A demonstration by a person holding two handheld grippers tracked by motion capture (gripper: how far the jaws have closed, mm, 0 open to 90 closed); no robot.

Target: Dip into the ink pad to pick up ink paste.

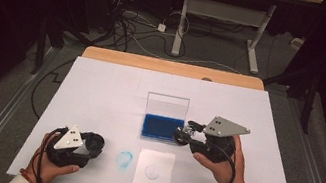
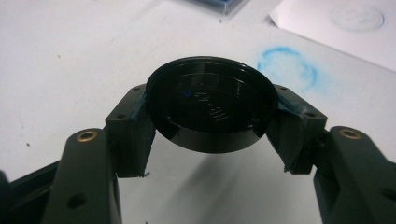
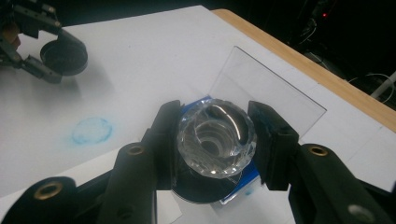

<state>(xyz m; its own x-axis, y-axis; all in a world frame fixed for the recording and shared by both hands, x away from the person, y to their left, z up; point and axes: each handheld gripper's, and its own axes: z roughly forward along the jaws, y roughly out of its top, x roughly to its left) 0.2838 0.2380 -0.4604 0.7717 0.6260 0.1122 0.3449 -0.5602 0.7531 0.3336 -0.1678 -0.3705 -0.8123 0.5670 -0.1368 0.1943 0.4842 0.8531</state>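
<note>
The left hand rests low at the near edge of the tabletop, wrapped around the left gripper, whose fingers point toward the middle of the sheet. Its fingers are clamped on a round black cap, one pad on either side of its rim, the hollow underside facing the left gripper view. Blue smears mark the pad edges. Just beyond the cap, ahead of the fingers and to their right, a blue ring-shaped ink print lies on the white surface.

The right hand is raised over the tabletop with the wrist angled inward, so that the right gripper points leftward at the ink pad. Its fingers are clamped on a clear faceted stamp handle, gripped from both sides. The stamp's dark round base shows below the handle between the fingers, over the near right corner of the blue ink pad; whether it touches the pad I cannot tell.

The pad sits in an open case whose clear lid stands upright behind it, beyond the right fingers. A white slip of paper with a faint round imprint lies on the near side of the pad, between the two grippers, with the blue ring just to its left. In the right gripper view the left gripper and its cap show farther off at upper left.
</note>
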